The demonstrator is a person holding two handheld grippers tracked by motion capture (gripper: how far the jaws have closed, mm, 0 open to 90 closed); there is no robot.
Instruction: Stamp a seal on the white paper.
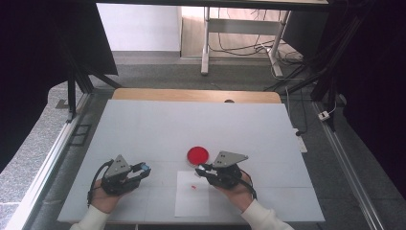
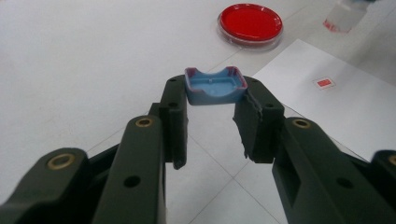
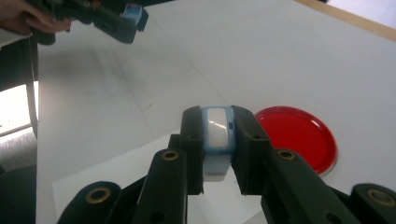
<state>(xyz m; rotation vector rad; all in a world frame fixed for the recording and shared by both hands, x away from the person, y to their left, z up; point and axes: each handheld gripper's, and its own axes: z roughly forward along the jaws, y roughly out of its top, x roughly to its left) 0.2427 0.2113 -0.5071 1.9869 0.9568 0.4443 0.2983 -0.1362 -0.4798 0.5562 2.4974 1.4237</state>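
— What do the two tongs hold at this moment?

— The left tongs point(image 2: 215, 114) are closed on a small blue cap point(image 2: 215, 86), hollow side up, with some red along its rim. They pinch it by its two short sides, near the front-left corner of the worktop point(image 1: 143, 124). The right tongs point(image 3: 218, 154) are closed on a small blue and white piece point(image 3: 217, 135), maybe the body that belongs to the cap; I cannot tell more. They stay near the front edge, just beside the red dish point(image 1: 197, 154).

— How will these parts handle, in your opinion?

— Both look like light, stiff plastic with thin walls. I think they are smooth and a little slippery, so a grip on the flat opposite sides is the safe one, as now. Too much pressure could bend the cap, which is open on two sides.

— And the dish?

— It is a shallow round dish with clear wall and red content, standing near the middle of the worktop. It seems fragile and easy to spill. A white paper sheet point(image 1: 191, 194) lies at the front edge, and a tiny red mark point(image 1: 193, 186) is on it.
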